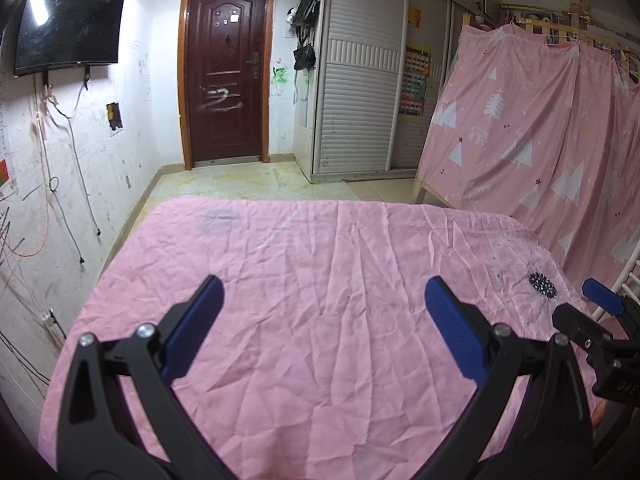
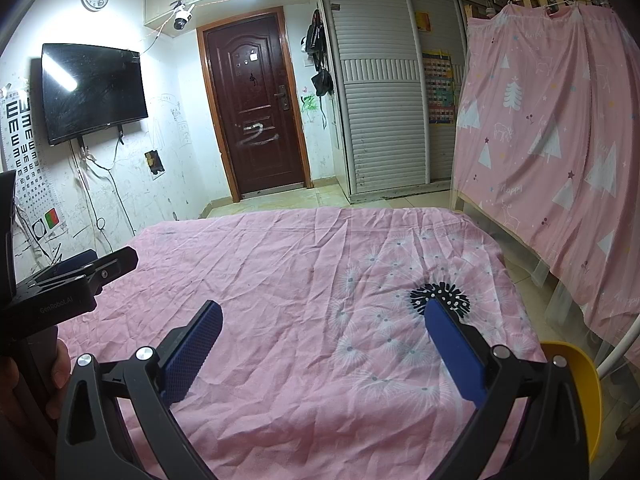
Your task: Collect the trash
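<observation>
While both spread wide, left hand-held gripper point(image 1: 320, 298), right hand-held gripper point(image 2: 322, 320), over wrinkled pink sheet point(image 1: 320, 264), yellow bin point(image 2: 580, 384) at right edge.

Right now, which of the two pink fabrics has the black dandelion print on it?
The flat, wrinkled bedsheet under the open right gripper carries the black dandelion; the hanging curtain shows white trees instead.

Pink creased bedsheet point(image 2: 280, 280) with white dandelion print and one black dandelion point(image 2: 440, 298); pink curtain point(image 2: 552, 120) with white trees; dark red-brown door point(image 2: 256, 120); yellow object point(image 2: 588, 392), perhaps a bin.
</observation>
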The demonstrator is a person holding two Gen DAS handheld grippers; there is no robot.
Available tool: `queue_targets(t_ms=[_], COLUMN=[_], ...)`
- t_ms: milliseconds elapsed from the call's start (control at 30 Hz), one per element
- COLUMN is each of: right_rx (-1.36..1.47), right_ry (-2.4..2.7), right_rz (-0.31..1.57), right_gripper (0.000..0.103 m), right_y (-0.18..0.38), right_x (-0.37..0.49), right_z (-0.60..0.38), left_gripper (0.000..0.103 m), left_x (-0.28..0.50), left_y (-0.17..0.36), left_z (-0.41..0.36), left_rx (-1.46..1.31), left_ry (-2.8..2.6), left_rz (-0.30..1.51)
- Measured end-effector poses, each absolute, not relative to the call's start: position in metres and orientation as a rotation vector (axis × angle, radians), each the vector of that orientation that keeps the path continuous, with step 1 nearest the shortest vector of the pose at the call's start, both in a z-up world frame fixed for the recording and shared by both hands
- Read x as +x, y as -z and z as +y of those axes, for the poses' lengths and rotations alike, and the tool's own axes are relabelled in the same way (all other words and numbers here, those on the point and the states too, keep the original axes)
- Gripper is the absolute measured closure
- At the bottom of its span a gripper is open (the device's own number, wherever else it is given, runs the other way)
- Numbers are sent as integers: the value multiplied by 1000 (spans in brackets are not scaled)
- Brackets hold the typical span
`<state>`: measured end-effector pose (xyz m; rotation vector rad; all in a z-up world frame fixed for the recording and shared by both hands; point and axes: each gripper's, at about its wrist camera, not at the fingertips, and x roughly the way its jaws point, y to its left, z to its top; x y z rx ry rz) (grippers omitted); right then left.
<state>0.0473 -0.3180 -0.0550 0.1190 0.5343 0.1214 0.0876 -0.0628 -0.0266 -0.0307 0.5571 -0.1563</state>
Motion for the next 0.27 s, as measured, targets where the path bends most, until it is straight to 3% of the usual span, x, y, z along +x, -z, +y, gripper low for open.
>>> queue_targets(t_ms=[267], right_rx=[118], right_ry=[-121], right_rz=[535], right_gripper=[9], right_y=[55], right_x=[47], right_z=[-317], left_gripper=[6], left_x=[89], left_y=[26], left_z=[-64], left_rx=[-26], left_ry=[144], left_rz=[561])
